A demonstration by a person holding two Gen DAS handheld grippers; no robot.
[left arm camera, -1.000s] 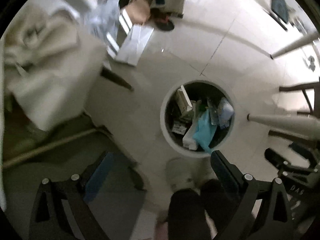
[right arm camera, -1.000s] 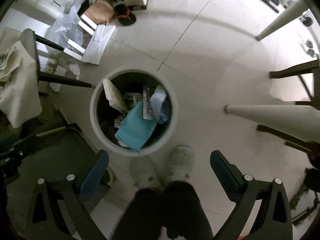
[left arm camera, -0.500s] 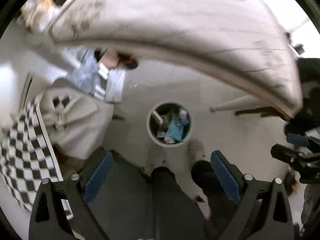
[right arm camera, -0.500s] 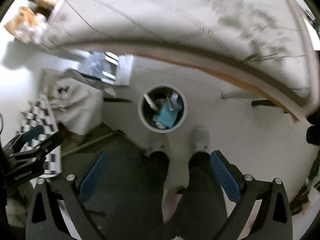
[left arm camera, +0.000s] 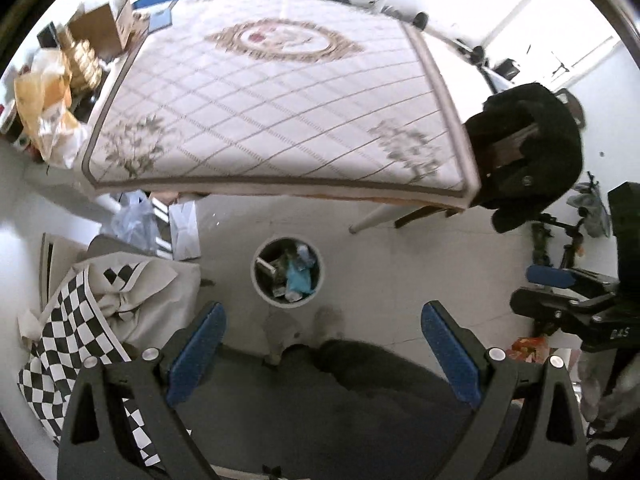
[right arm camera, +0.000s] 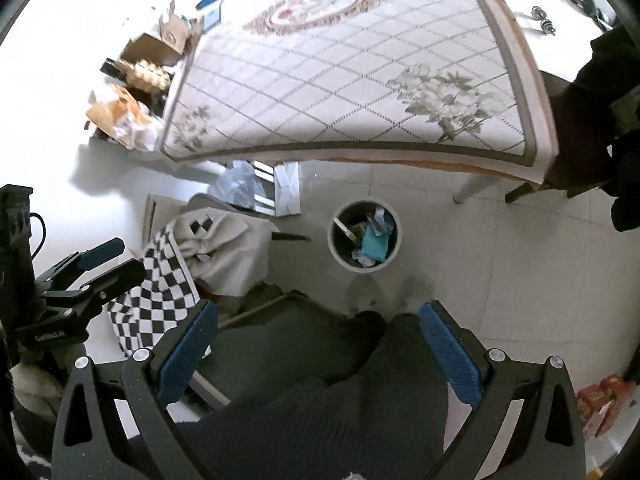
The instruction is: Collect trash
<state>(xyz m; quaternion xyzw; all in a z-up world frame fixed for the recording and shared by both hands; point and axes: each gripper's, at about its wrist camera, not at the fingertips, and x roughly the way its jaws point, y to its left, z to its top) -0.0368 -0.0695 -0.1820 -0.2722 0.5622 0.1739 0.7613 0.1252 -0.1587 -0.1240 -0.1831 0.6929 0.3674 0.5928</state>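
The bin (left arm camera: 286,271) stands on the pale floor just out from the table's near edge, at about 12 o'clock from the person's feet, so trash cleared off the tabletop has only a short drop. It is already part full: a teal wrapper (left arm camera: 298,278) lies on top of papers and small packets, with a flat box (left arm camera: 265,266) leaning at its 9 o'clock rim. That suggests the dropping is done for this round.

Seen from the left tongs (left arm camera: 322,338), the bin is at 12 o'clock, low and well below them, framed between the two blue pads. From the right tongs (right arm camera: 318,336) it sits at about 1 o'clock (right arm camera: 364,237), also well apart. Both pairs are spread wide and hold nothing; they are raised high, which reads as getting clear of the bin to look for the next piece.

The table (left arm camera: 276,112), under a quilted floral cloth, fills the upper view and looks bare of loose trash. At 9 o'clock of the bin a checkered cloth (left arm camera: 76,344) is heaped over a chair. Cardboard boxes (right arm camera: 160,46) and crumpled bags (left arm camera: 44,112) lie past the table's far left corner.
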